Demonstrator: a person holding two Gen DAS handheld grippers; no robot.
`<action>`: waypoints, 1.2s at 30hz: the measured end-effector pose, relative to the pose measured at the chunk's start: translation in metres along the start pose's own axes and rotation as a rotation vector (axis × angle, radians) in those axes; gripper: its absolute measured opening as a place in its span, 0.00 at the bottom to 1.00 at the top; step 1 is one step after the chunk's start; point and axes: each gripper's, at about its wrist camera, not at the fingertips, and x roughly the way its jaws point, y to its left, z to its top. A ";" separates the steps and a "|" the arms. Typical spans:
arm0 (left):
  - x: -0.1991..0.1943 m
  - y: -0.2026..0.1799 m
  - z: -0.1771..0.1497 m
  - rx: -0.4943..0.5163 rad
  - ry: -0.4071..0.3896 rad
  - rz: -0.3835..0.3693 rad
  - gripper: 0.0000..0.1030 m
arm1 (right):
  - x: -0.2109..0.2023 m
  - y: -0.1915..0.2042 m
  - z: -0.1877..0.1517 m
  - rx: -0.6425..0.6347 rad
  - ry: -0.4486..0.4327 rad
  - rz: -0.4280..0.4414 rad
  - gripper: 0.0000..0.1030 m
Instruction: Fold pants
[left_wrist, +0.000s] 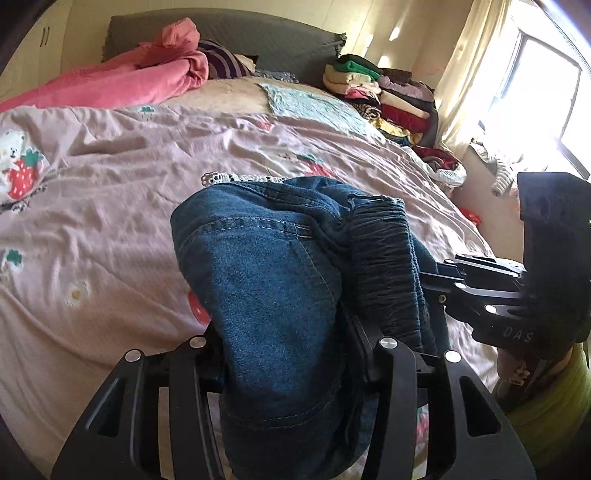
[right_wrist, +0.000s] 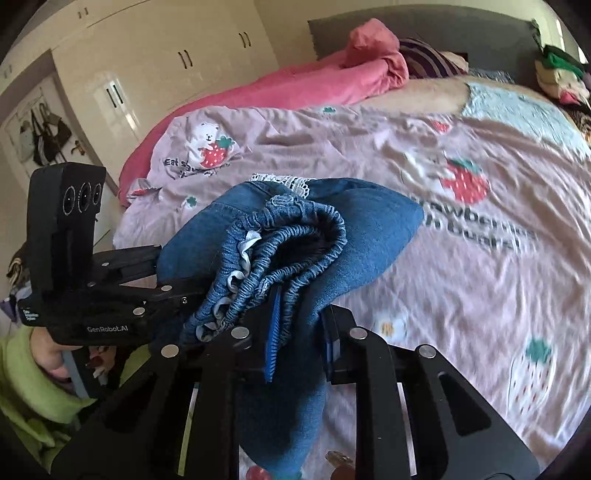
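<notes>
Blue denim pants (left_wrist: 266, 266) with an elastic waistband (right_wrist: 280, 254) and white lace trim (right_wrist: 288, 181) hang bunched in the air above the bed. My left gripper (left_wrist: 284, 354) is shut on the denim, which drapes over its fingers. My right gripper (right_wrist: 295, 332) is shut on the pants just below the gathered waistband. The right gripper also shows at the right of the left wrist view (left_wrist: 491, 291), and the left gripper at the left of the right wrist view (right_wrist: 122, 291). Both grip the same bundle close together.
A pink strawberry-print bedspread (left_wrist: 147, 192) covers the bed. A pink blanket (left_wrist: 122, 77) lies at the headboard. Folded clothes (left_wrist: 388, 96) are stacked at the far right by the window. White wardrobes (right_wrist: 166, 62) stand on the left.
</notes>
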 end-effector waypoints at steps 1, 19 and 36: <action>0.001 0.002 0.004 -0.002 -0.002 0.004 0.45 | 0.002 0.000 0.003 -0.005 0.001 -0.002 0.12; 0.023 0.015 0.040 -0.003 0.001 0.035 0.45 | 0.032 -0.022 0.034 -0.023 0.009 -0.023 0.12; 0.054 0.025 0.037 -0.023 0.067 0.034 0.50 | 0.057 -0.038 0.027 0.021 0.072 -0.048 0.14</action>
